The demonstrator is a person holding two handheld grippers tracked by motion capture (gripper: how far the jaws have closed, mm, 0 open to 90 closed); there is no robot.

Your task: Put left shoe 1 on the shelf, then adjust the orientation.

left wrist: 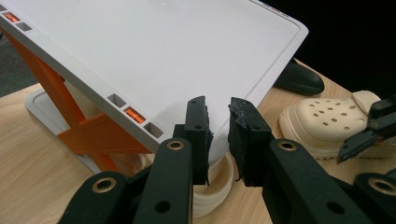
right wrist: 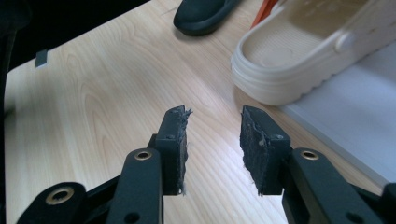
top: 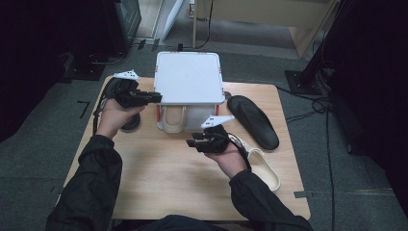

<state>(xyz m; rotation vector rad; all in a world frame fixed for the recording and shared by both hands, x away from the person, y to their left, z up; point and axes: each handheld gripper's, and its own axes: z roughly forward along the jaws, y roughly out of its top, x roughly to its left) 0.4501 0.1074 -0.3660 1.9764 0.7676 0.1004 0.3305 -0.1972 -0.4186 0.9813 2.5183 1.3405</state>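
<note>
A white shoe rack (top: 188,77) with orange struts (left wrist: 93,133) stands at the table's far middle. One cream clog (top: 172,120) lies under its shelf, on the white base (right wrist: 355,121). My left gripper (top: 155,98) hovers at the shelf's front left corner, its jaws a narrow gap apart with nothing clamped between the pads (left wrist: 198,135). A second cream clog (top: 263,166) lies at the right, beside my right hand. My right gripper (top: 194,143) hangs over bare wood in front of the rack, open and empty, its fingertips (right wrist: 175,140) well apart.
A black shoe (top: 253,121) lies right of the rack, and another black shoe (top: 131,122) sits under my left hand. The wooden table (top: 168,183) has free room at the front. Cables and dark stands surround the table on the floor.
</note>
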